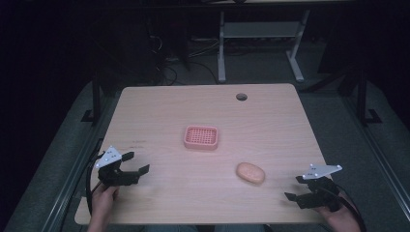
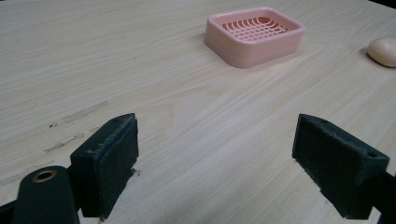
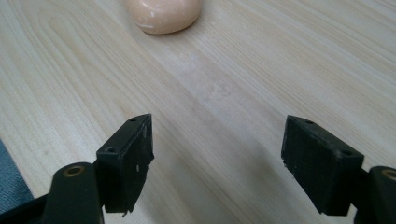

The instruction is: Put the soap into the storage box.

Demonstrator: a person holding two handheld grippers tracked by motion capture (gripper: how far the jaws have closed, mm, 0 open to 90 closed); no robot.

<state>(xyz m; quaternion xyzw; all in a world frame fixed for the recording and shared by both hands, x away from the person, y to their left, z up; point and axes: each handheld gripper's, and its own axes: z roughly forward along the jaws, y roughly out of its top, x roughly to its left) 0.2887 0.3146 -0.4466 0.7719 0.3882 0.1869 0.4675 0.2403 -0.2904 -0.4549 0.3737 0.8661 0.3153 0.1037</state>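
Observation:
A pink soap dish (image 1: 201, 137) with a grid top sits near the middle of the wooden table (image 1: 164, 111). A peach oval soap bar (image 1: 250, 172) lies to its front right. My left gripper (image 1: 135, 163) rests open at the front left edge, jaws wide apart over bare wood; in the left gripper view (image 2: 217, 163) the soap dish (image 2: 254, 35) stands ahead and the soap bar (image 2: 384, 51) shows at the right edge. My right gripper (image 1: 296, 187) is open at the front right corner, and the right gripper view (image 3: 217, 161) has the soap bar (image 3: 163, 15) just ahead, with nothing between the jaws.
A round cable hole (image 1: 241, 96) sits near the table's far edge. Beyond the table stands a white desk frame (image 1: 258, 43) on a dark floor. Black cables trail from both grippers off the front edge.

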